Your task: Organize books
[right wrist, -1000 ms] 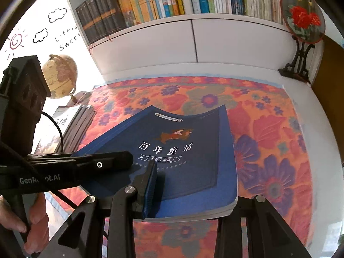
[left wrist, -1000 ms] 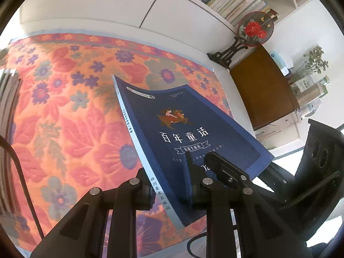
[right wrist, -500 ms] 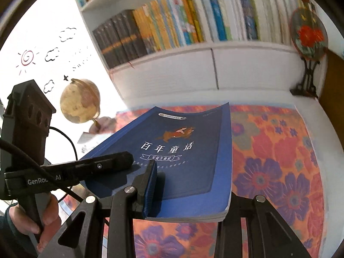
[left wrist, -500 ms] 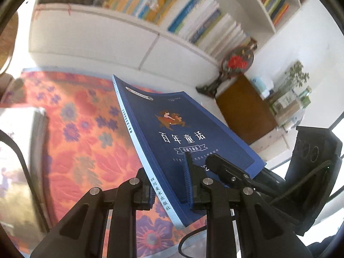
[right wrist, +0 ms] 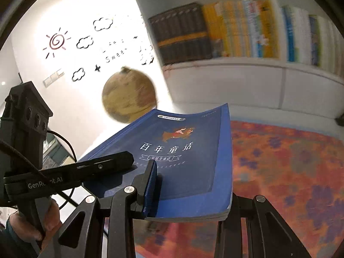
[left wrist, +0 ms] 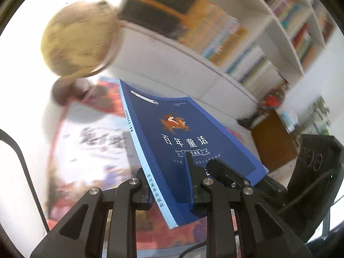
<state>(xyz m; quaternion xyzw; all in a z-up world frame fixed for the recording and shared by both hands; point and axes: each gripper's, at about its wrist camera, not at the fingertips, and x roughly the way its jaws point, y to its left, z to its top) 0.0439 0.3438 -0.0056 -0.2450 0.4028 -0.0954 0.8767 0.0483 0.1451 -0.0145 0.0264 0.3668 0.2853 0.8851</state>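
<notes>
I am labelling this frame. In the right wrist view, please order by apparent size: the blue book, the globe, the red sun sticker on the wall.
1. Blue book, largest, though it is closest to the camera.
2. Globe.
3. Red sun sticker, smallest.

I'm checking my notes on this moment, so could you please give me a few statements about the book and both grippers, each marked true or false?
1. Both grippers hold the blue book. True: the left gripper and the right gripper each clamp its near edge.
2. The book lies flat on the floral cloth. False: it is held up off the cloth.
3. A globe shows beyond the book's far edge. True.
4. The book is open at the middle. False: it is closed, front cover up.
5. The shelf behind is bare. False: a row of books stands on it.
</notes>
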